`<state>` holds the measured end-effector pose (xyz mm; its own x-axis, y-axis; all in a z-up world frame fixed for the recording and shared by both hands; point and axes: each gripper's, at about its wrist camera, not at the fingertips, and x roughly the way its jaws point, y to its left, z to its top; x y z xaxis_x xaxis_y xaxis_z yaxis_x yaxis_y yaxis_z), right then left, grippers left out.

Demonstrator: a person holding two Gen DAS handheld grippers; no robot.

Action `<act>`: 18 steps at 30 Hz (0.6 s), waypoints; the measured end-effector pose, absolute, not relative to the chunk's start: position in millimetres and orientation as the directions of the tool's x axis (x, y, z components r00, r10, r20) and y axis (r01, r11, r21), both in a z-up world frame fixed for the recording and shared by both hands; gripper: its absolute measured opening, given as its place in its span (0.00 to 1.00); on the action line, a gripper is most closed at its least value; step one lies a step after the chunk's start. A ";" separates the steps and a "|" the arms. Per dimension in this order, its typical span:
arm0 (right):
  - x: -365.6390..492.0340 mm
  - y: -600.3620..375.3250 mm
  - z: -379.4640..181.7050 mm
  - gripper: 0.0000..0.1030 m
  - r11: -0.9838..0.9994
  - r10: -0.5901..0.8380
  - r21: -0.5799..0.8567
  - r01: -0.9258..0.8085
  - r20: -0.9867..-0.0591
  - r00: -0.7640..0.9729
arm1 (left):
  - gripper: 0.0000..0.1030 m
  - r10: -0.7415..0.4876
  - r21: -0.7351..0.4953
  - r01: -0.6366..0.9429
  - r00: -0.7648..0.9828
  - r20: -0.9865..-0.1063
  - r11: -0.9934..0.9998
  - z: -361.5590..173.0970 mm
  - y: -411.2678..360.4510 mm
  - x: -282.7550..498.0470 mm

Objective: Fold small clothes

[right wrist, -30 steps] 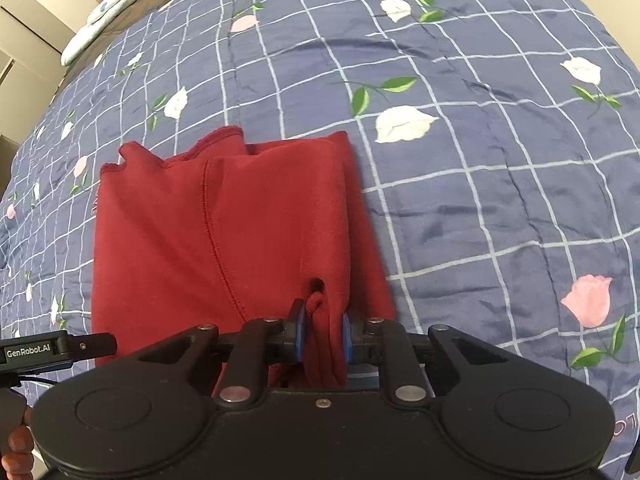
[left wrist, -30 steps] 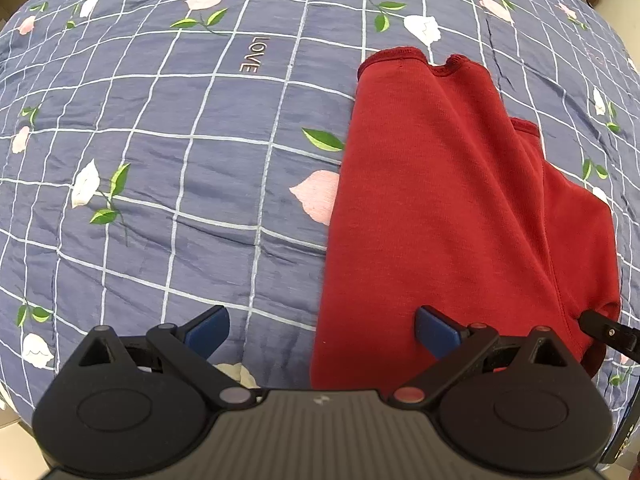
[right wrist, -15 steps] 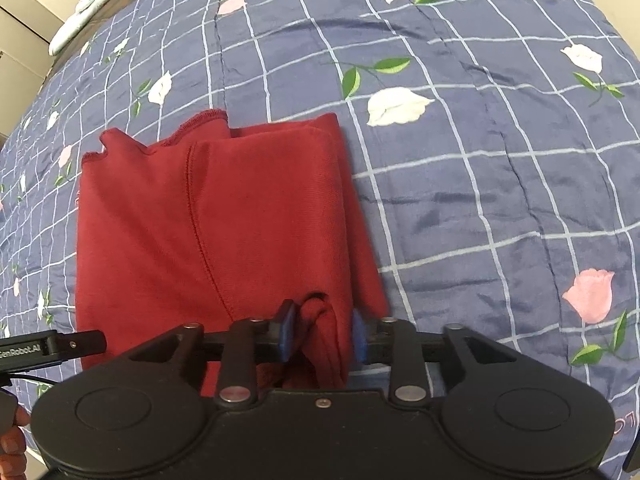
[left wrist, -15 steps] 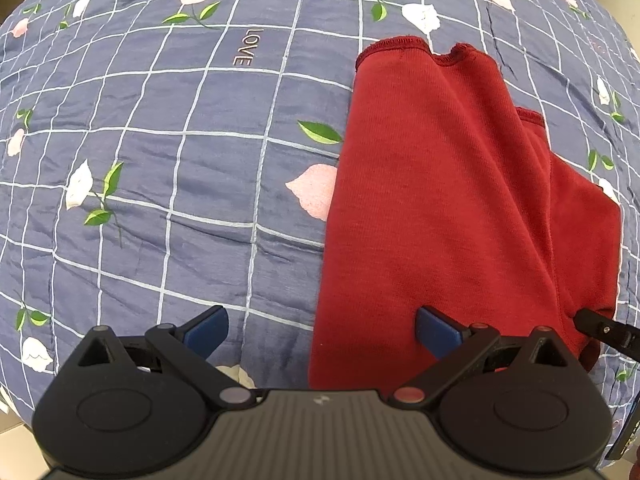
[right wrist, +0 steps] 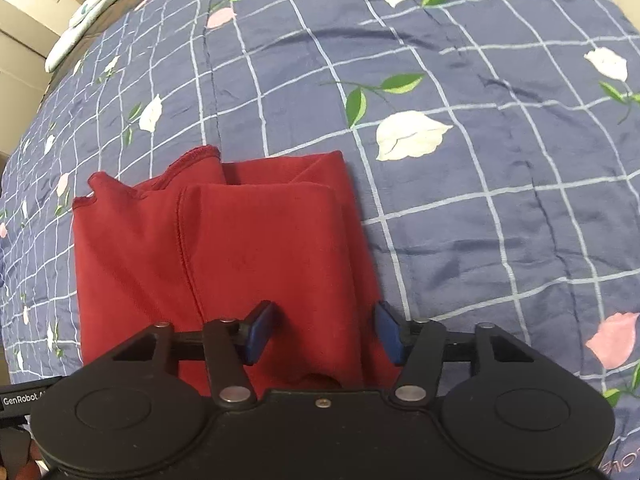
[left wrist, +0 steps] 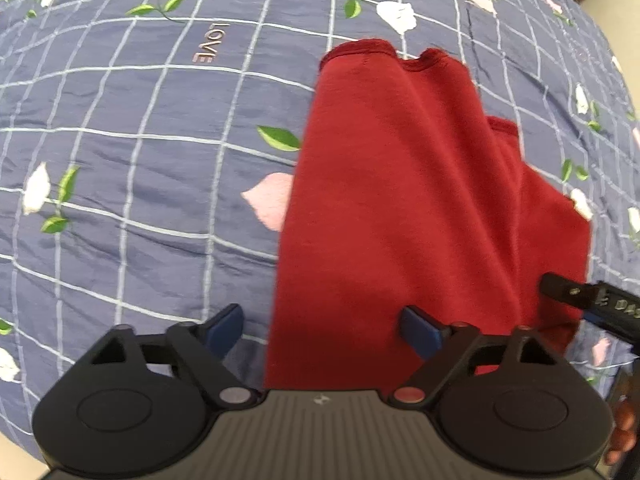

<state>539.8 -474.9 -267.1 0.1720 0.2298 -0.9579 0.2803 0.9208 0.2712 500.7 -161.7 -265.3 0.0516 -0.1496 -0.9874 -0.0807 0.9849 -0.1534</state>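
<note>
Left wrist view: left gripper (left wrist: 322,330) low at the near edge, blue fingertips (left wrist: 224,326) spread wide apart, nothing between them. Left tip over the bedspread (left wrist: 132,168), right tip over the near part of the red garment (left wrist: 400,208). Garment folded lengthwise, lying flat right of centre, running from the near edge to a scalloped hem at the far end; a second, lower layer sticking out on its right side. Bedspread blue-grey with a white grid, pink and white flowers, green leaves, and the word "LOVE" stitched far left of the garment. Black tip of the right gripper (left wrist: 576,296) entering from the right, over the garment's near right corner; part of a hand (left wrist: 622,432) at the bottom right edge.

Right wrist view: right gripper (right wrist: 324,332) with fingers parted, gripping nothing, hanging over the near right portion of the red garment (right wrist: 240,248). Cloth folded in layers, a stitched seam curving down left of centre, wavy hem at the far left. Same gridded bedspread (right wrist: 480,200) all round. Pale wall and a light strip of bedding (right wrist: 92,16) at the far left corner.
</note>
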 end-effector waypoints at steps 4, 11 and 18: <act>539.0 -475.4 -265.8 0.31 0.912 0.244 0.285 0.295 -0.955 0.169 | 0.59 -0.184 -0.187 -0.081 0.053 -0.982 0.979 -263.4 -164.4 501.2; 534.3 -465.9 -242.0 0.13 0.913 0.247 0.300 0.276 -0.946 0.209 | 0.25 -0.156 -0.159 -0.031 0.084 -0.984 0.987 -241.6 -165.4 496.6; 530.0 -430.5 -198.3 0.12 0.909 0.302 0.367 0.198 -0.907 0.295 | 0.22 -0.198 -0.197 0.021 0.158 -0.967 0.980 -202.2 -153.4 491.6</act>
